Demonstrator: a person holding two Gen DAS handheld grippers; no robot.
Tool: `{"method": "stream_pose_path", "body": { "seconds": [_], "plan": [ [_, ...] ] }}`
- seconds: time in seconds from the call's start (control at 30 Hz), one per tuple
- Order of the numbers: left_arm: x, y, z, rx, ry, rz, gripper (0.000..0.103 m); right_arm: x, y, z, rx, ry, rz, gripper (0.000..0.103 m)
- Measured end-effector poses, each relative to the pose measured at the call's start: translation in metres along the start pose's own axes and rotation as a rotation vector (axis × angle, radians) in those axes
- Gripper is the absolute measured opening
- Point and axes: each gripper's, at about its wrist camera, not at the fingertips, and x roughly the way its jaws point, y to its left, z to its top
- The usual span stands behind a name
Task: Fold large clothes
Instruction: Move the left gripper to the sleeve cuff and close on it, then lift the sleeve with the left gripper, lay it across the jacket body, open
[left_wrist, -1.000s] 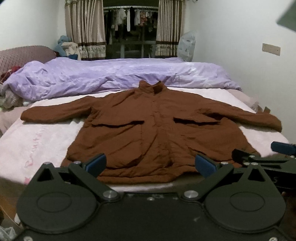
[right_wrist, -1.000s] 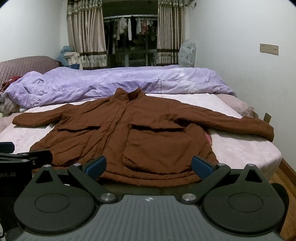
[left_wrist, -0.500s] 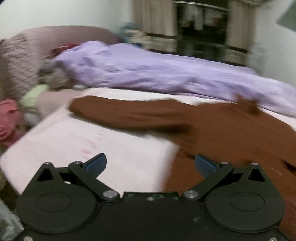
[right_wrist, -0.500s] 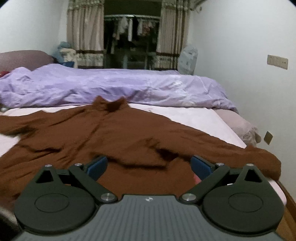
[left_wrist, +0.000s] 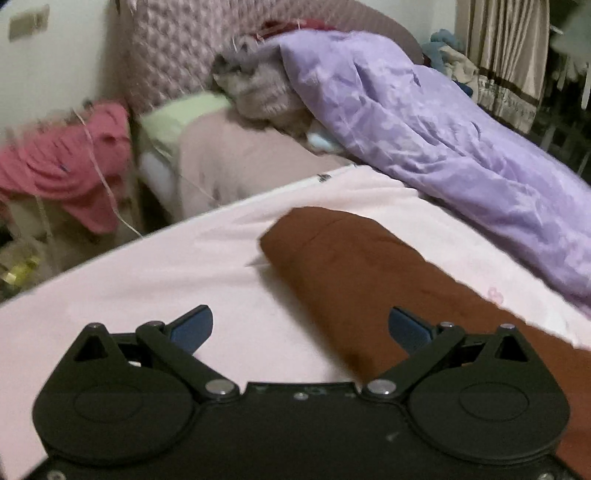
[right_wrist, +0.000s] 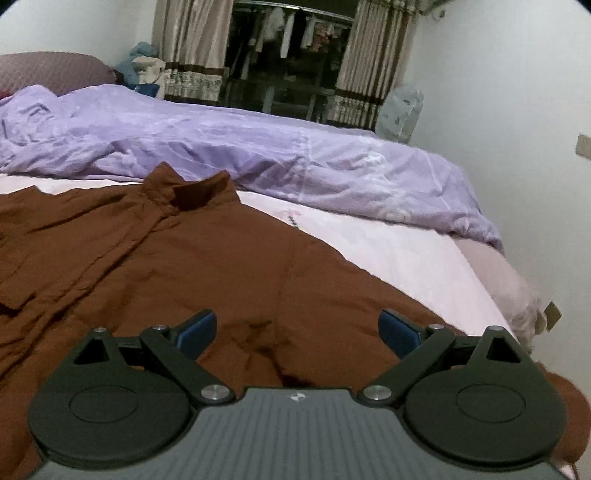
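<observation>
Pale pink bedding (left_wrist: 155, 280) carried the brown jacket (right_wrist: 155, 266), spread flat below a lilac duvet (right_wrist: 295, 155). Since a second earlier both grippers had split apart and dropped close to the cloth. No writing was legible. The left gripper (left_wrist: 301, 326), jaws spread and empty, faced a sleeve cuff (left_wrist: 295, 236) and the headboard (left_wrist: 177, 48); only the right gripper (right_wrist: 297, 330), likewise released, showed the collar (right_wrist: 184, 192) and curtains (right_wrist: 192, 48)

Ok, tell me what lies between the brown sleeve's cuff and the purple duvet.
Only bare pink sheet separates the cuff from the purple duvet; the left wrist view shows it.
</observation>
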Motion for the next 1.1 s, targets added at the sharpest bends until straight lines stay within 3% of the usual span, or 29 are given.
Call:
{"method": "stream_pose_path", "body": {
  "seconds": [0.1,0.17,0.23,0.33,0.5,0.57,0.6,0.63,0.73,0.93,0.97,1.03,1.07,1.1],
  "plan": [
    [0.037,-0.003,0.011,0.004,0.068,0.013,0.103,0.012,-0.008,0.005,0.044,0.027,0.023,0.103],
    [0.054,0.004,0.011,-0.056,0.119,0.029,0.103,0.015,-0.012,0.006,0.066,0.027,0.027,0.103],
    [0.058,0.005,0.009,-0.064,0.066,0.040,0.103,0.017,-0.014,0.007,0.080,0.034,0.022,0.103],
    [0.070,0.000,0.013,0.005,0.068,0.028,0.103,0.024,-0.013,0.010,0.081,0.031,0.026,0.103],
    [0.079,0.003,0.025,-0.023,0.076,-0.022,0.099,0.028,-0.008,0.007,0.048,0.047,0.009,0.103],
    [0.081,-0.001,0.027,0.004,0.077,-0.023,0.090,0.029,-0.007,0.007,0.045,0.058,0.012,0.103],
    [0.079,-0.005,0.027,0.038,0.072,-0.015,0.055,0.029,-0.008,0.008,0.047,0.060,0.015,0.103],
    [0.075,-0.009,0.028,0.077,0.066,-0.026,0.033,0.029,-0.007,0.009,0.048,0.054,0.014,0.103],
    [0.063,-0.017,0.034,0.131,0.068,-0.061,0.011,0.027,-0.007,0.009,0.052,0.043,0.023,0.103],
    [0.013,-0.034,0.037,0.121,0.010,-0.168,0.009,0.025,-0.017,0.007,0.095,0.046,0.017,0.103],
    [-0.001,-0.044,0.033,0.150,-0.024,-0.152,0.009,0.024,-0.019,0.006,0.100,0.044,0.011,0.103],
    [-0.034,-0.069,0.020,0.217,-0.140,0.002,0.009,0.023,-0.021,0.006,0.107,0.041,-0.016,0.103],
    [-0.048,-0.080,0.013,0.249,-0.174,0.010,0.009,0.024,-0.022,0.005,0.107,0.047,-0.030,0.103],
    [-0.065,-0.092,0.005,0.266,-0.182,-0.060,0.009,0.026,-0.023,0.004,0.112,0.051,-0.041,0.103]
  ]
}}
